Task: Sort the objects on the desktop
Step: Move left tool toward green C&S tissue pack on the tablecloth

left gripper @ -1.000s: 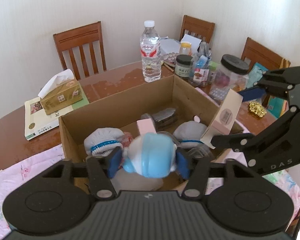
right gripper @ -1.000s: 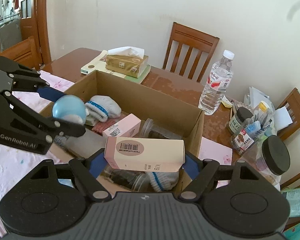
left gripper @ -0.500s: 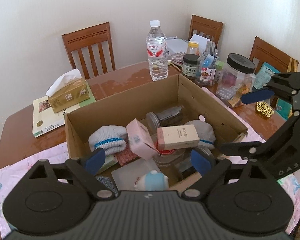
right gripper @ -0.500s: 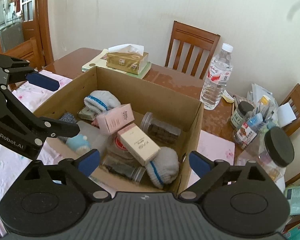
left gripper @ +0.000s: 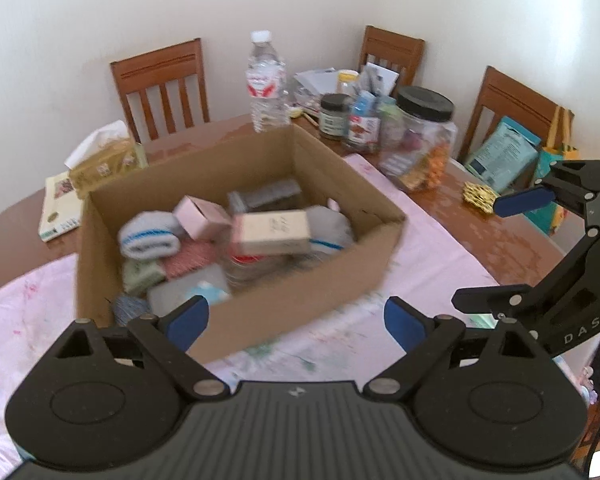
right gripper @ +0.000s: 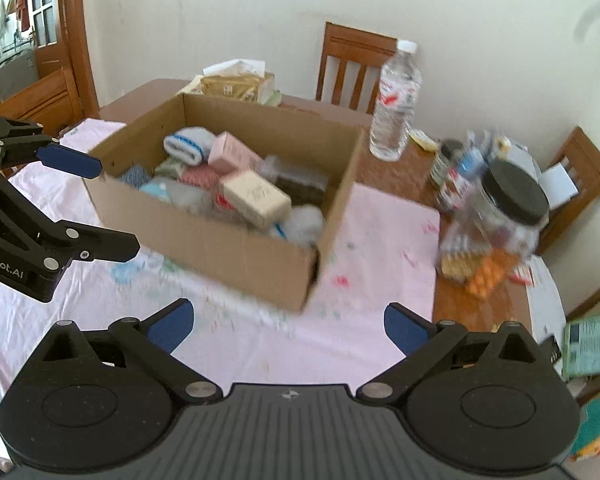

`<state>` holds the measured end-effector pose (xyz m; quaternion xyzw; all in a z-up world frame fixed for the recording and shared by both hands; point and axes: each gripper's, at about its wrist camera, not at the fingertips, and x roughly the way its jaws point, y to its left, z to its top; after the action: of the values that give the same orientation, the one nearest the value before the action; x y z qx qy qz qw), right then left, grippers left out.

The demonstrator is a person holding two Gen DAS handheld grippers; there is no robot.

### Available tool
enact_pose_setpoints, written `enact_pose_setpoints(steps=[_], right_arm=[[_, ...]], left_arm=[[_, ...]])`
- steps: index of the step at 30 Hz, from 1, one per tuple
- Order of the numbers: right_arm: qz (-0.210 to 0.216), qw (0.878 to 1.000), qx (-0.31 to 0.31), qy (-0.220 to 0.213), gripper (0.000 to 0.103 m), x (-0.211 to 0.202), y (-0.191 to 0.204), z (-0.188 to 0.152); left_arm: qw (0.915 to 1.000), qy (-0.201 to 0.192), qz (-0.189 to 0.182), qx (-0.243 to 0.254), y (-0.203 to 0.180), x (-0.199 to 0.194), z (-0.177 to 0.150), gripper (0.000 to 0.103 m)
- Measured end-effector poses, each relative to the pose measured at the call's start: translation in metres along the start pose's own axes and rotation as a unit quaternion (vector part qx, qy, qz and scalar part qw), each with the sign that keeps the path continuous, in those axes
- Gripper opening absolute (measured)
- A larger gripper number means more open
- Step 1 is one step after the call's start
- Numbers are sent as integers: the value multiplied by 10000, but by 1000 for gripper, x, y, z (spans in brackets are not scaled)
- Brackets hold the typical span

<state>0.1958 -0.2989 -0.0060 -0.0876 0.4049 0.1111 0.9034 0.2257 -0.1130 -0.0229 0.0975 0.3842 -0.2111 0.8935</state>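
Observation:
A cardboard box [left gripper: 300, 280] [right gripper: 228, 248] stands on the pink cloth, filled with several items. Among them lie a cream carton [left gripper: 274, 232] [right gripper: 256, 198], a pink carton [left gripper: 204, 222] [right gripper: 234, 152], rolled grey socks [left gripper: 148, 238] [right gripper: 190, 142] and a light blue round toy [left gripper: 206, 294] [right gripper: 156, 190] near the front wall. My left gripper [left gripper: 296, 320] is open and holds nothing, above the box's near wall. My right gripper [right gripper: 286, 326] is open too, over the cloth in front of the box. Each gripper shows in the other's view, the right gripper [left gripper: 512, 248] and the left gripper [right gripper: 96, 204].
Behind the box stand a water bottle [left gripper: 267, 84] [right gripper: 394, 104], a tissue box [left gripper: 104, 160] [right gripper: 236, 86] on a book, and small jars. A big black-lidded jar [left gripper: 420, 140] [right gripper: 496, 224] sits to the right. Wooden chairs [left gripper: 164, 88] ring the table [left gripper: 512, 240].
Both grippers opened and dropped their loads into the box: the blue toy from the left, the cream carton from the right. Both then drew back toward the near side.

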Motion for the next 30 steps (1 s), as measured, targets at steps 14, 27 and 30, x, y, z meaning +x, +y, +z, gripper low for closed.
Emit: enact_pose_setpoints(steps=[14, 27, 30], right_arm=[[-28, 9993, 329, 167, 103, -31, -21, -76], [43, 9961, 817, 344, 103, -34, -39, -122], [36, 9949, 905, 441, 103, -33, -41, -134]], left_arm=[[9994, 294, -184, 43, -65, 16, -24, 95], [9898, 714, -874, 874, -119, 54, -34, 95], [9855, 801, -1033, 1083, -131, 66, -36, 95]])
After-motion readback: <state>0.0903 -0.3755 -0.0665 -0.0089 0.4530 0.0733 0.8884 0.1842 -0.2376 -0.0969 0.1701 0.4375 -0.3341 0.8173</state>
